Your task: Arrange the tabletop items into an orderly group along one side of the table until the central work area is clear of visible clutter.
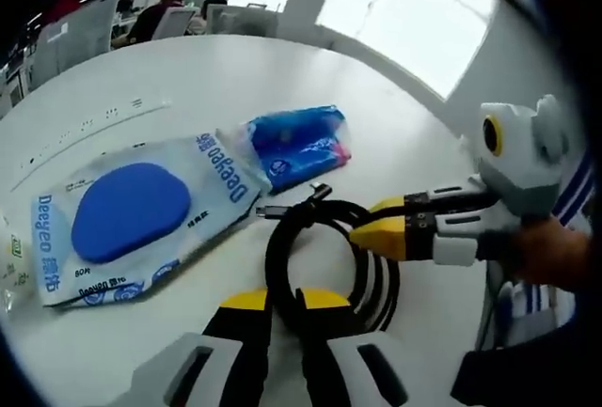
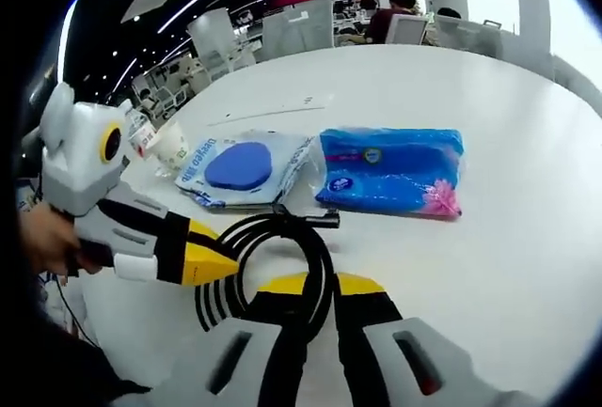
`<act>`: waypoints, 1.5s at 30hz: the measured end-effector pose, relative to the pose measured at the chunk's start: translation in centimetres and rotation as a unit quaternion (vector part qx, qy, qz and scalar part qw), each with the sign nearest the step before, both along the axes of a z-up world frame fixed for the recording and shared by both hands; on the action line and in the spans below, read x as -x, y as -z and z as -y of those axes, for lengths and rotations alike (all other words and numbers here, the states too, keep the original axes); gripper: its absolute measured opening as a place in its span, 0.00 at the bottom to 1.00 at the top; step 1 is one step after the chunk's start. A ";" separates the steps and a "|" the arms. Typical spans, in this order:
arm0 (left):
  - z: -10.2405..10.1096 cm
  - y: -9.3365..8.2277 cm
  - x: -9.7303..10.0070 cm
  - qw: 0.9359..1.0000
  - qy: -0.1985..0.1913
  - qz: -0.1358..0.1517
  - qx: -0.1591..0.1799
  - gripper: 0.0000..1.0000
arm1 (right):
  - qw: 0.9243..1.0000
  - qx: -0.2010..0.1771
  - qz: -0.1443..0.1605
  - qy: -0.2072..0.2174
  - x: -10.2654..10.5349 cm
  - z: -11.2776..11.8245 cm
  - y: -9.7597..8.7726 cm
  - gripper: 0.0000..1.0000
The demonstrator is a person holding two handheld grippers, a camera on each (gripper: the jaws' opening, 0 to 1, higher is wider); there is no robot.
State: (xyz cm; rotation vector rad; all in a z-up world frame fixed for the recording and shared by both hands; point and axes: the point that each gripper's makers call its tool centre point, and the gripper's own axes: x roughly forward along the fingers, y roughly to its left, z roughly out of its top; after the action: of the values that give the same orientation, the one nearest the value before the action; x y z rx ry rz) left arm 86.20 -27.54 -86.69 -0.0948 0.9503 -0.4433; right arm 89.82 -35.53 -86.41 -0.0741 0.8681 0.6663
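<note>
1. Left gripper (image 1: 284, 305): in the left gripper view its yellow-tipped jaws are nearly pressed together on the near edge of the coiled black cable (image 1: 324, 257), with strands passing between the tips.
2. Right gripper (image 2: 315, 287): in the right gripper view its yellow-tipped jaws pinch the coil's near loop (image 2: 273, 261). In the left gripper view this gripper (image 1: 376, 224) enters from the right and grips the coil's right side, a hand (image 1: 555, 252) behind it.
3. In the right gripper view the left gripper (image 2: 226, 268) enters from the left, its yellow tip touching the coil.
4. The cable lies on the round white table (image 1: 226, 78), its plug end pointing away from the coil.
5. Just beyond the cable lies a flat white wet-wipe pack with a blue oval lid (image 1: 132, 210) (image 2: 243, 167).
6. Beside it, touching or nearly touching, lies a blue plastic tissue packet (image 1: 299, 144) (image 2: 390, 170).
7. Near the table's left edge in the right gripper view stands a small white paper cup (image 2: 172, 147).
8. Farthest away: grey chairs (image 2: 301, 26) and seated people (image 2: 390, 12).
</note>
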 end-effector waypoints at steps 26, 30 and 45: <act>0.3 0.9 1.0 1.000 0.015 -0.014 -0.009 0.11 | 0.997 0.044 0.019 -0.055 0.6 -0.5 0.8 0.06; 0.3 0.8 1.1 0.999 0.039 0.002 -0.015 0.13 | 0.997 0.045 0.021 -0.057 0.6 -0.4 0.8 0.06; -1.1 -1.7 1.7 0.998 0.031 0.056 -0.026 0.27 | 0.996 0.031 0.060 -0.062 1.0 0.0 -2.5 0.22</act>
State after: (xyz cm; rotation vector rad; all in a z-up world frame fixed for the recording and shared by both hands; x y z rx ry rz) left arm 84.55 -26.39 -84.96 0.0076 0.8553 -0.4765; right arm 88.79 -35.53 -83.91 -0.2233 0.7733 0.7442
